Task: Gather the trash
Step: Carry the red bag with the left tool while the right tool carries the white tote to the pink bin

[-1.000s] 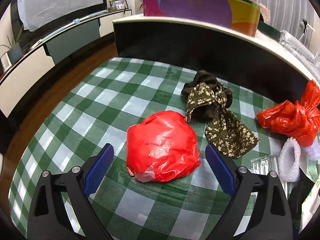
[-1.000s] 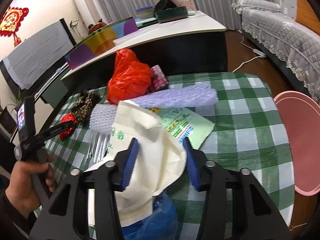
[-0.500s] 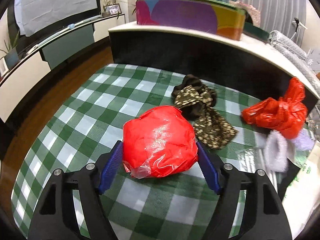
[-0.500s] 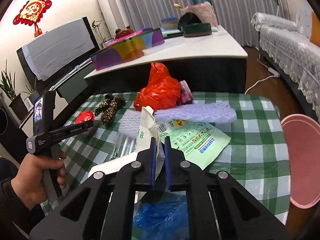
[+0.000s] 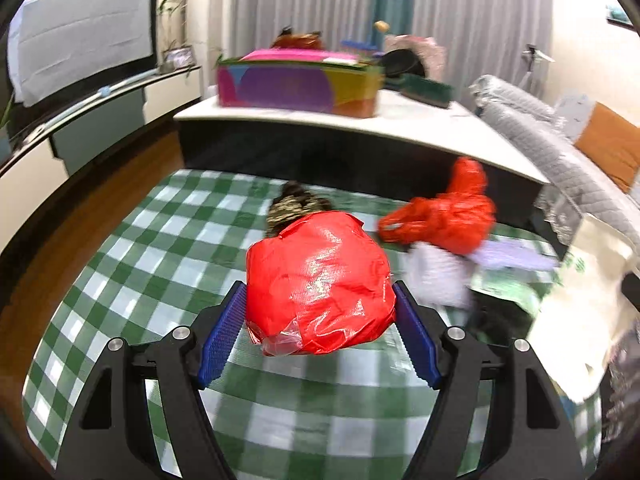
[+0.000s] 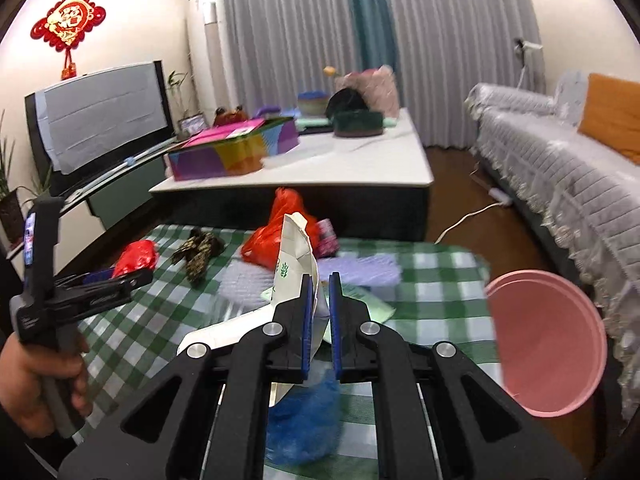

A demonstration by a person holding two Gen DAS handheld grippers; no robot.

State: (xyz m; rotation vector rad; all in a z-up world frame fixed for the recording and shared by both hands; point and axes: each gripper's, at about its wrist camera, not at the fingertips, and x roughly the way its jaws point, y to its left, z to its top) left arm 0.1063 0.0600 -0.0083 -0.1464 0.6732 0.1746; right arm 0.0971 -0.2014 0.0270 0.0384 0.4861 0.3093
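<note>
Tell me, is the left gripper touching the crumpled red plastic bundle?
Touching. In the left wrist view, the left gripper has both blue pads pressed against the sides of the crumpled red plastic bundle, with no gap showing.

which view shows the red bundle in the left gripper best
The left wrist view: the red bundle fills the middle of the frame, clamped between the blue pads of the left hand-held gripper. In the right wrist view the bundle is small and far off at the left, partly behind that gripper.

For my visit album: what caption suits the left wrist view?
Left tool clamps a crumpled red bag above the green checked tablecloth.
</note>
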